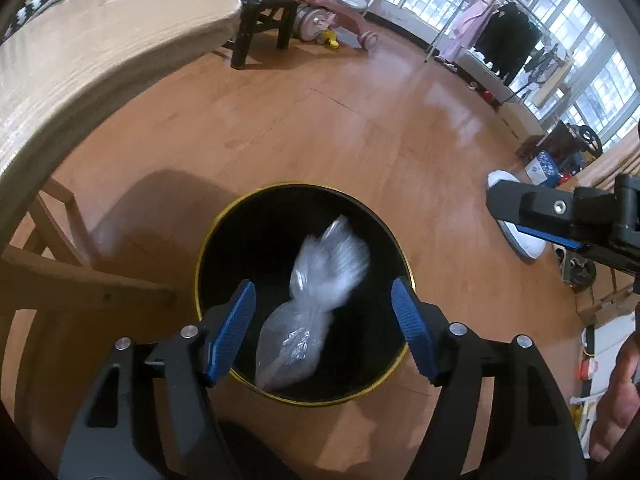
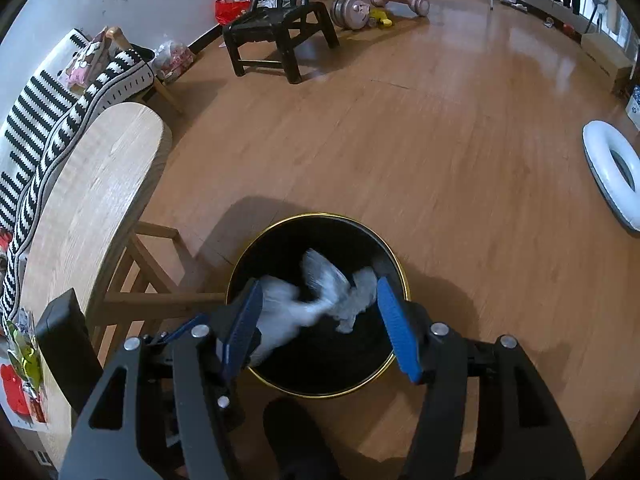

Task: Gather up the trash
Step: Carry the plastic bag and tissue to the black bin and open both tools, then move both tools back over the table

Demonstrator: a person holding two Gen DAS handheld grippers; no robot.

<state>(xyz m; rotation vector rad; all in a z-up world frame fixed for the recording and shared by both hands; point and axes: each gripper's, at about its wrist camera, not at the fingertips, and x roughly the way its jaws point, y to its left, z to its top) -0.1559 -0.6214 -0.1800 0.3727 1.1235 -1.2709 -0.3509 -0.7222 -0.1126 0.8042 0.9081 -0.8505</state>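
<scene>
Both views look steeply down at a round black bin (image 1: 248, 248) with a gold rim, standing on the wooden floor (image 1: 360, 128) just beside the legs of a pale wooden tabletop (image 1: 100, 52).

In the left wrist view the left tongs (image 1: 322, 330) stand spread over the bin's mouth, blue pads wide apart, and nothing is pinched. A clear plastic bag (image 1: 304, 316), knotted in the middle and blurred, shows between the pads against the bin's dark inside, touching neither pad. At 3 o'clock in this view one finger of the right tongs reaches in from the edge, over a white ring (image 1: 528, 246) lying on the floor.

In the right wrist view the right tongs (image 2: 316, 326) are spread too, pinching nothing. Two blurred pieces of trash show over the bin's opening: the plastic bag at 9 o'clock of the opening, against the left pad (image 2: 244, 328), and a small whitish wad (image 2: 356, 300) at 3 o'clock, just beside the right pad. Whether either touches a pad cannot be told through the blur.

A black stool (image 2: 280, 36) stands at 12 o'clock, well apart from the bin
</scene>
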